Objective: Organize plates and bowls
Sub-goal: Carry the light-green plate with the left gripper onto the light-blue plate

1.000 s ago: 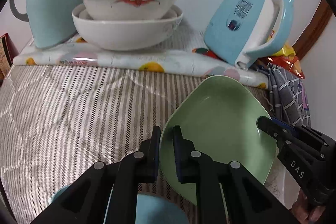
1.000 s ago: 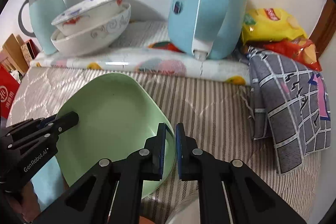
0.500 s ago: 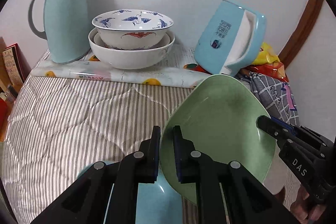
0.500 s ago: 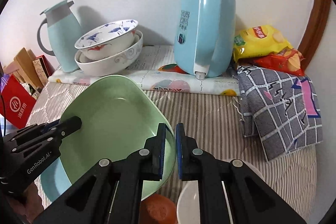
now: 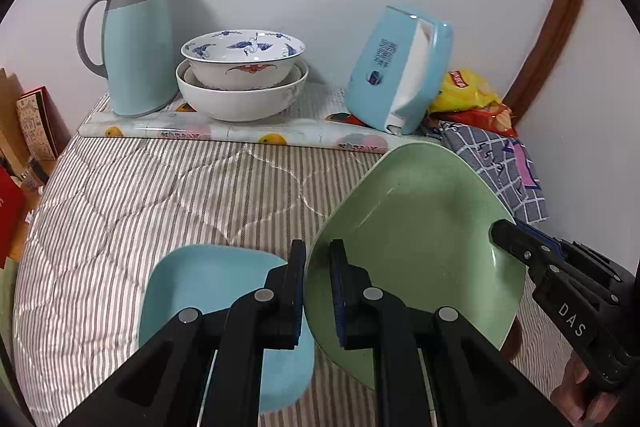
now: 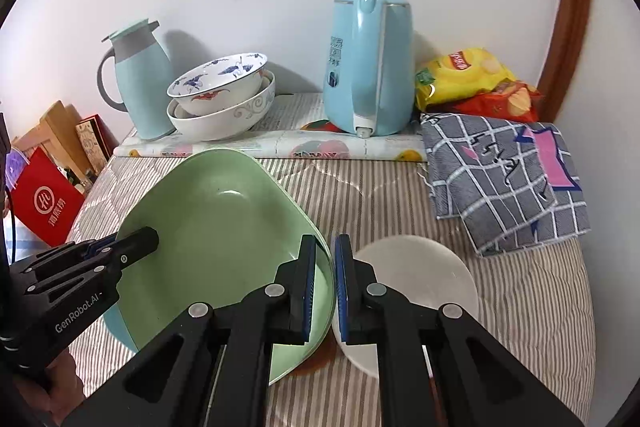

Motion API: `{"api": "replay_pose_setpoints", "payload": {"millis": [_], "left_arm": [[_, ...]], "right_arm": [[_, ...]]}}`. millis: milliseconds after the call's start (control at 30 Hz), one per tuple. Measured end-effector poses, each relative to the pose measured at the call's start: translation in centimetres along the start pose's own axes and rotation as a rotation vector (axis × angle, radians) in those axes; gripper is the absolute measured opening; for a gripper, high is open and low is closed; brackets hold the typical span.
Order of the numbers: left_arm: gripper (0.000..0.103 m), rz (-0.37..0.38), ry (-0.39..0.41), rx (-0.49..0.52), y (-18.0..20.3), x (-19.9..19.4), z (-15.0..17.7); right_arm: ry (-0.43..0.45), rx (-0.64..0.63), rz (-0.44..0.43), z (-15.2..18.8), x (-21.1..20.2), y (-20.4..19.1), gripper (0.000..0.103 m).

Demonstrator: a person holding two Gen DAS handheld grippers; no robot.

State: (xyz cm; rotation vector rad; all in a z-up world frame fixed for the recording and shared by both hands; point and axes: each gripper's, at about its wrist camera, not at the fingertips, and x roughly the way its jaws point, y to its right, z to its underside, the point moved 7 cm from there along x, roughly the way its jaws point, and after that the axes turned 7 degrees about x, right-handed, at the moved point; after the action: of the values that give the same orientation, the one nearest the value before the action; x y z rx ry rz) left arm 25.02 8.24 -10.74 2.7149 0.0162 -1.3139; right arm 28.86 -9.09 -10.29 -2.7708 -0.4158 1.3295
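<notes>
two claws were clamped on opposite rims of the green plate (image 5: pixel 420 247), left claw (image 5: pixel 318 291) and right claw (image 6: pixel 325 287), plate held tilted above the striped bed (image 5: pixel 160 187). judged rigid, light, glossy-slippery; rim grips were judged best. blue plate (image 5: pixel 208 283) lay below.

A pale blue thermos jug (image 6: pixel 138 83) and a pale blue electric kettle (image 6: pixel 370 67) stand on a fruit-patterned mat (image 6: pixel 280 143) against the white wall, with yellow and red snack bags (image 6: pixel 476 83) and a grey checked cloth (image 6: pixel 504 179) nearby on the striped quilt (image 5: pixel 140 195).
</notes>
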Motion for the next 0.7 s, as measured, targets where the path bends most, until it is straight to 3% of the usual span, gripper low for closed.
{"api": "replay_pose_setpoints", "payload": {"millis": [700], "left_arm": [[0.012,-0.005,0.021,0.000,0.6,-4.0,2.6]], "right_arm": [[0.034,0.013,-0.015,2.9,-4.2,-0.4,0.010]]}}
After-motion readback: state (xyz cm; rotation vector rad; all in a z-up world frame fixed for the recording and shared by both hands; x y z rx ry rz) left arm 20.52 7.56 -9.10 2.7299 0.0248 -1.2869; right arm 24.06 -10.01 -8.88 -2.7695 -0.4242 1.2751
